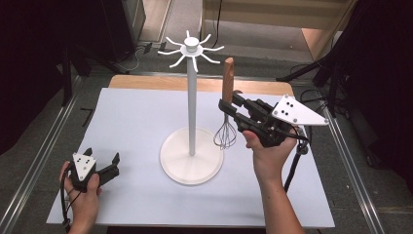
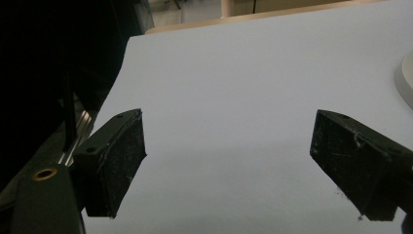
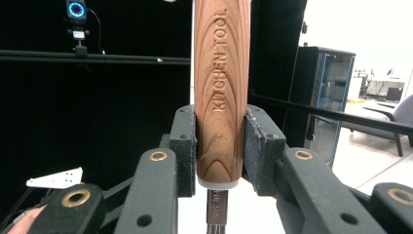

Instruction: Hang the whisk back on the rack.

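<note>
One whisk [image 1: 226,114], one white hook stand [image 1: 192,97], two hand-held grippers, one worktop [image 1: 131,126] with a pale sheet on top. Right hand-held gripper [image 1: 228,108] is clamped on the whisk's wooden handle near its lower end, holding it upright, wire head down, just right of the stand's pole; whether the wires touch the stand's round base [image 1: 191,168] or the worktop, can't tell from the high view. In the right gripper view the handle [image 3: 221,87] sits squarely between both pads [image 3: 184,146], engraved "KITCHEN TOOL" reading up the grain; handle top is cut off by the frame, and just a stub of the metal neck shows below. Stand: one pole, one round base, a ring of curved hooks at the top [image 1: 191,48]; I count about ten, but the far ones overlap, so the count is not firm. Left hand-held gripper [image 1: 102,163] rests low at the near left of the worktop in the person's left hand [image 1: 83,192], jaws wide apart, nothing between them. Left gripper view: both pads [image 2: 119,156] spread over bare sheet, a sliver of the stand base cut off at the right edge [image 2: 406,80].
</note>
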Motion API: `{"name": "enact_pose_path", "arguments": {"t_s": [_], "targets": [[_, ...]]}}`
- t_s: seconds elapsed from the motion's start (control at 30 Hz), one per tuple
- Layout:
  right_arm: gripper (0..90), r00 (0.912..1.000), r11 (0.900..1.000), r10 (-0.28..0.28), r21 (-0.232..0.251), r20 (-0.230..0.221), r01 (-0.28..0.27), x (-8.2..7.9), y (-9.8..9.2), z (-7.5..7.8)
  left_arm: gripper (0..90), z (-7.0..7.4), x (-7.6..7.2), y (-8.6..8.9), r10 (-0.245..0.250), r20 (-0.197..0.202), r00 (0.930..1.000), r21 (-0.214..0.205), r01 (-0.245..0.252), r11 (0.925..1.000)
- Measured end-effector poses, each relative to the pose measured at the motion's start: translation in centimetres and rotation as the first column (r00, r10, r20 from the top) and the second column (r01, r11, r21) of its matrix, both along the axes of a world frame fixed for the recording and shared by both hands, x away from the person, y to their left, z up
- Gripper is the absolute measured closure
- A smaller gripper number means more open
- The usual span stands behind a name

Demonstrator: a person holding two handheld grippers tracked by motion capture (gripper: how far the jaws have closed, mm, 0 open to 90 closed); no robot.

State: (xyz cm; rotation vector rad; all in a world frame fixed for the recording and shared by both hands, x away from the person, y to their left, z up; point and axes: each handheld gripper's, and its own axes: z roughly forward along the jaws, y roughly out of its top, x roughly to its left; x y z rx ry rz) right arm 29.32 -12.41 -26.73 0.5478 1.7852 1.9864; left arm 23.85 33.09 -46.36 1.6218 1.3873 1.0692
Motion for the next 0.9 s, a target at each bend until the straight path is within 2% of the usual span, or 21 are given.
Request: {"name": "enact_pose_path", "arguments": {"t_s": [0.43,0.6,0.9], "targets": [[70.0,0.9997,0.9999,0.014,-0.003,0.019,-0.014,0.2,0.9,0.7,13.6,0.0,0.0,0.0,-0.001,-0.001,1.0000,0.000,0.001,1.0000],[70.0,0.9998,0.9998,0.020,-0.001,0.004,-0.020,0.4,1.3,0.7,13.6,0.0,0.0,0.0,-0.001,0.000,1.0000,0.000,0.001,1.0000],[70.1,0.9997,0.9998,0.022,0.002,0.013,-0.022,0.7,1.8,0.8,13.6,0.0,0.0,0.0,-0.001,0.000,1.0000,0.000,0.001,1.0000]]}}
